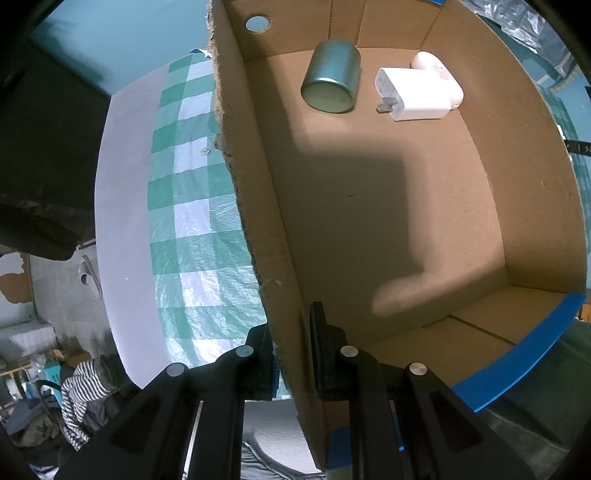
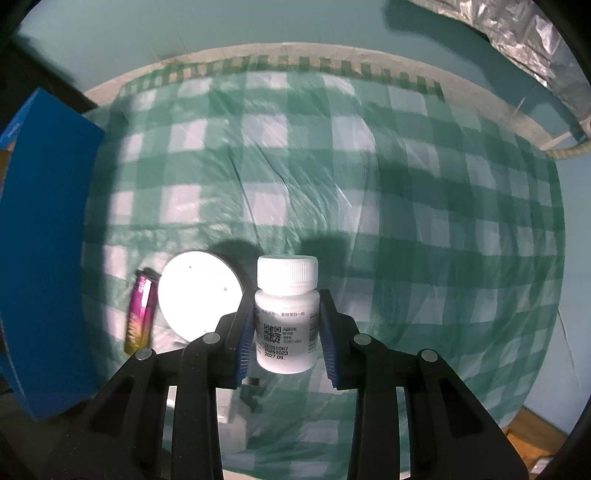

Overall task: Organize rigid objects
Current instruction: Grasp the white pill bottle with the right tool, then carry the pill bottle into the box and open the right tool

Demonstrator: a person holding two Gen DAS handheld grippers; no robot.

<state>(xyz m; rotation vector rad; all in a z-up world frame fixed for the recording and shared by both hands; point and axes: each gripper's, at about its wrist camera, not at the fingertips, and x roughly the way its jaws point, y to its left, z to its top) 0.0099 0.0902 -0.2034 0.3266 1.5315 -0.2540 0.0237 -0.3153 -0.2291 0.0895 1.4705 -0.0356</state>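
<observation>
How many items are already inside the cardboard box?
3: a green tin lying on its side at the far end, a white charger beside it, and a white case touching the charger. Near corner partly hidden.

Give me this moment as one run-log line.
left claw: shut on box wall | right claw: shut on white bottle | in box: tin, charger

Green-and-white checked plastic cloth (image 2: 332,177) is covering the bench (image 1: 118,206), creasing and catching glare. Teal wall (image 2: 184,33) is standing behind. Crinkled silver foil (image 2: 535,40) is hanging upper right. Striped clothing (image 1: 83,391) is lying heaped on the floor below.
</observation>
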